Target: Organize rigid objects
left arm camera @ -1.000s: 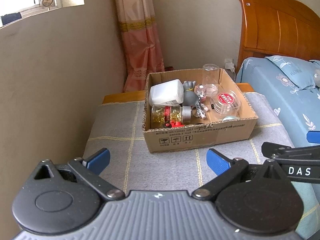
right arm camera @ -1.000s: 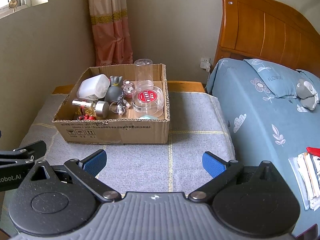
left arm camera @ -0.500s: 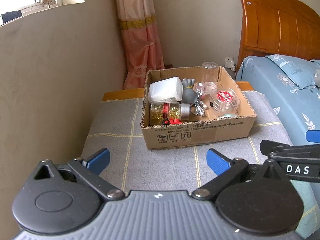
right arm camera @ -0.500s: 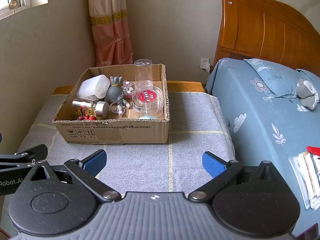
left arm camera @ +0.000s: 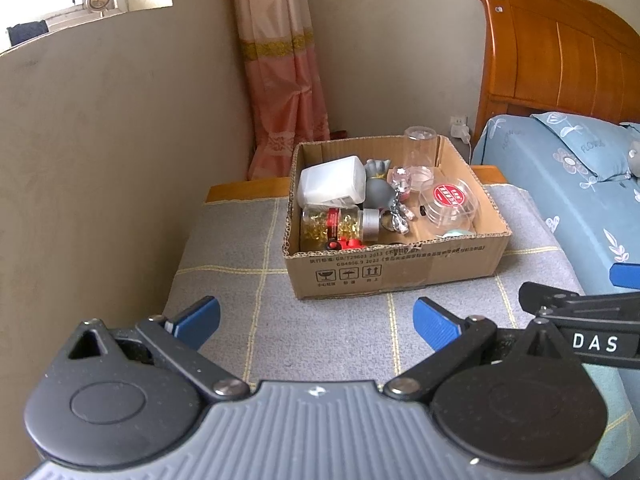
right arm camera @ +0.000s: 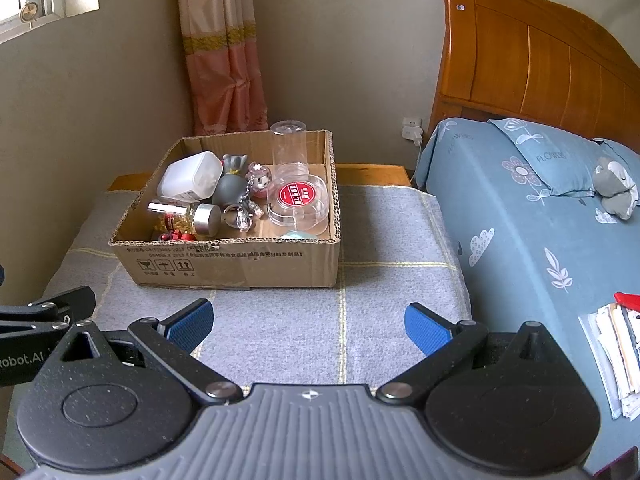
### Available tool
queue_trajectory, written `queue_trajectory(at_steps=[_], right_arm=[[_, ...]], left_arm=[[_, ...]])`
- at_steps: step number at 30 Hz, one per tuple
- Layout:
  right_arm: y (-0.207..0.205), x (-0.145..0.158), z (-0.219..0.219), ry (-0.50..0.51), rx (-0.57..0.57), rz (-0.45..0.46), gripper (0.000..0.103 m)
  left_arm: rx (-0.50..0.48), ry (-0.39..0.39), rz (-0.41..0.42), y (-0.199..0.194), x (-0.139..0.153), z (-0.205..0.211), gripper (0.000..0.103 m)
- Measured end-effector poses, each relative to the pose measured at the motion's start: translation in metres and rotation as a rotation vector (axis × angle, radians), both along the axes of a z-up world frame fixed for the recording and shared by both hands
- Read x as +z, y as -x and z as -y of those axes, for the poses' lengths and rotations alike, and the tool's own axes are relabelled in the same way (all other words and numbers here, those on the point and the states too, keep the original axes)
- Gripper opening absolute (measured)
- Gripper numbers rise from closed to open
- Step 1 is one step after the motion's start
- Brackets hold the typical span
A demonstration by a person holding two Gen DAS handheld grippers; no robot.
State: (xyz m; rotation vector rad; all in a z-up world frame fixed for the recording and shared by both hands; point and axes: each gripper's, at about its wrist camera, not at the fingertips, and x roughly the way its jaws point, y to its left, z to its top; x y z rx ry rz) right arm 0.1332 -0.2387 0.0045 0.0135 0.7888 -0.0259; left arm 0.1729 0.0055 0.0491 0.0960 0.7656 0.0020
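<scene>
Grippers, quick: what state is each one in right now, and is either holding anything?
Left gripper: open, holding nothing, short of the box.
Right gripper: open, holding nothing, also short of the box.

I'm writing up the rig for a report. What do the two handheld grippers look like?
The left gripper and right gripper match: speckled black linkage arms with silver pivot screws, round black side discs, a ribbed grey centre body and blue textured finger pads. White lettering marks their sides. No cables or sleeves show.
</scene>
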Motion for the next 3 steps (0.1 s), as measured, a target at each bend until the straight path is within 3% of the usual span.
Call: queue_trajectory(at_steps=[3], right_arm=[[0.0010, 0.0002, 0.0004, 0.001, -0.002, 0.001, 0.103]], left_arm=[[0.002, 0.002, 0.000, 0.0003, 0.0004, 0.0000, 0.102]])
